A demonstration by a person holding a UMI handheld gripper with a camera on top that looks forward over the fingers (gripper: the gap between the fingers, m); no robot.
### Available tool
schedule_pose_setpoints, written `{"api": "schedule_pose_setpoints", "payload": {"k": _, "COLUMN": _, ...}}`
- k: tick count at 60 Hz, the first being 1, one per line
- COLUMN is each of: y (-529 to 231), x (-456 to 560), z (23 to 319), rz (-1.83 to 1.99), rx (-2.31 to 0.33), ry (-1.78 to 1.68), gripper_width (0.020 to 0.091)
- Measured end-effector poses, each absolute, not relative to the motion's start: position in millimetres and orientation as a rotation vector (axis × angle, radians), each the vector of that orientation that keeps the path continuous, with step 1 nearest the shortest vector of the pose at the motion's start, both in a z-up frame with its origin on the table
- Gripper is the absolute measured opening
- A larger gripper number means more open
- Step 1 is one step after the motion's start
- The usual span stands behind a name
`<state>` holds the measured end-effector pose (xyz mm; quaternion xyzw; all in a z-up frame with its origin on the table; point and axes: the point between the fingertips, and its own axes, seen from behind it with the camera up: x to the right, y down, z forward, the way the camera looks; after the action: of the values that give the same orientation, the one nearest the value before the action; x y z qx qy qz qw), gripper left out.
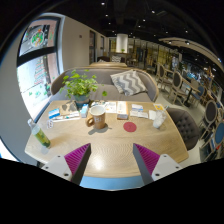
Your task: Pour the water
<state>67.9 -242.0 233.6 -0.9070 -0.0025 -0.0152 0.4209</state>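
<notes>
Tool [111,160] spread, held level above wooden table [110,150], cup [98,115] well ahead

A: From my feed: wooden table [112,150], grey sofa [125,80] behind it with a patterned cushion [128,82].

B: Walls, light?

A: I note framed posters [37,38] on the wall beside it, pendant lamp [122,43] overhead, chairs [185,122] opposite.

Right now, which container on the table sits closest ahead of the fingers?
The pale cup at the table's middle, in front of the potted plant. The green bottle stands off at the table's edge. The gripper is open and empty.
</notes>
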Motion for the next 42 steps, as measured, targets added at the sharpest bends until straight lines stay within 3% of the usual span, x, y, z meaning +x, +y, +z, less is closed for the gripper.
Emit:
{"api": "schedule_pose_setpoints", "payload": {"k": 9, "y": -262, "x": 48, "z": 221, "rz": -0.056, "rx": -2.302, "ry": 0.010, "gripper_width": 0.0856}}
{"api": "schedule_pose_setpoints", "payload": {"k": 32, "y": -322, "x": -156, "z": 148, "rz": 0.037, "rx": -2.339, "ry": -0.017, "gripper_width": 0.0856}}
{"api": "schedule_pose_setpoints", "payload": {"k": 42, "y": -301, "x": -246, "z": 135, "rz": 0.124, "rx": -2.276, "ry": -0.078, "gripper_width": 0.0857}}
